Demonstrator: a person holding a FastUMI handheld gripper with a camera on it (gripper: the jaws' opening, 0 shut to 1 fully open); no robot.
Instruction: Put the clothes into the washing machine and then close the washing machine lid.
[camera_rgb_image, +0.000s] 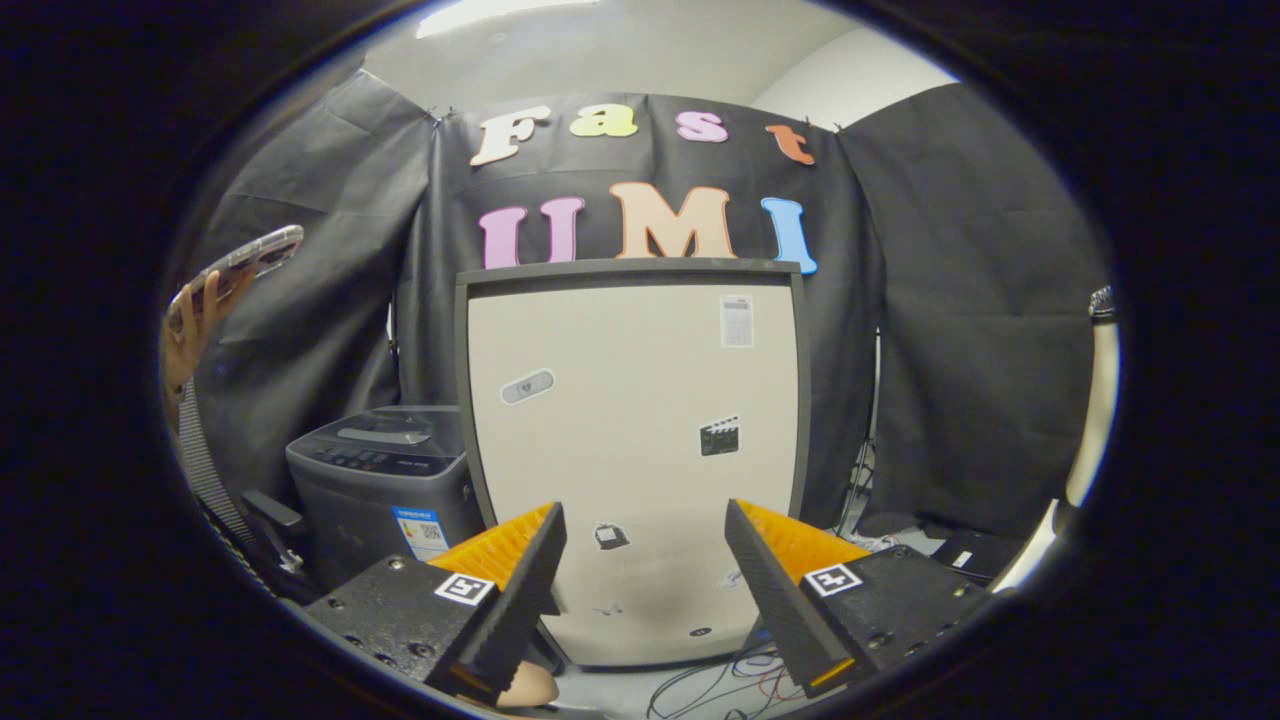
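Observation:
A dark grey top-loading washing machine (385, 480) stands on the floor beyond my left finger, against the black cloth wall. Its top, with a row of buttons, looks flat and shut. My gripper (645, 510) is open and nothing is between its fingers. It is raised off the floor and aimed at a tall beige cabinet (635, 420) with a dark frame and several stickers. That cabinet stands right of the washing machine and just ahead of the fingers.
A person's hand (190, 320) holds a phone (245, 260) up at the left, above the washing machine. A person's arm (1095, 400) with a wristwatch shows at the right. Cables (730, 685) lie on the floor below the cabinet. A flat black box (965, 555) lies right of it.

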